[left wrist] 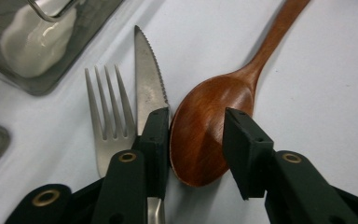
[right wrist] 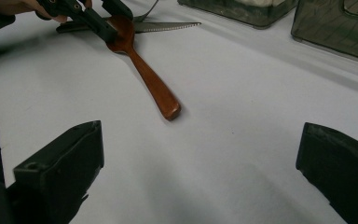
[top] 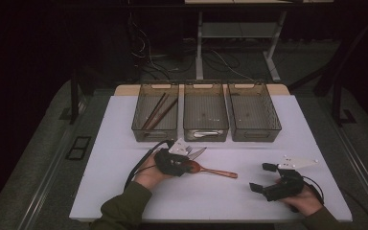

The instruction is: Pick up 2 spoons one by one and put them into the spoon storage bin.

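A brown wooden spoon lies on the white table with its handle toward the right. My left gripper hovers over its bowl. In the left gripper view the bowl of the spoon sits between the two black jaws of my left gripper: the left jaw is at the bowl's edge, the right jaw overlaps its other side, and a gap shows. A steel fork and a serrated knife lie just left of the spoon. My right gripper rests open at the front right with nothing between its jaws.
Three clear bins stand in a row at the back: the left bin holds brown chopsticks, the middle bin a white spoon, and the right bin looks bare. The table's front edge runs just beyond both hands.
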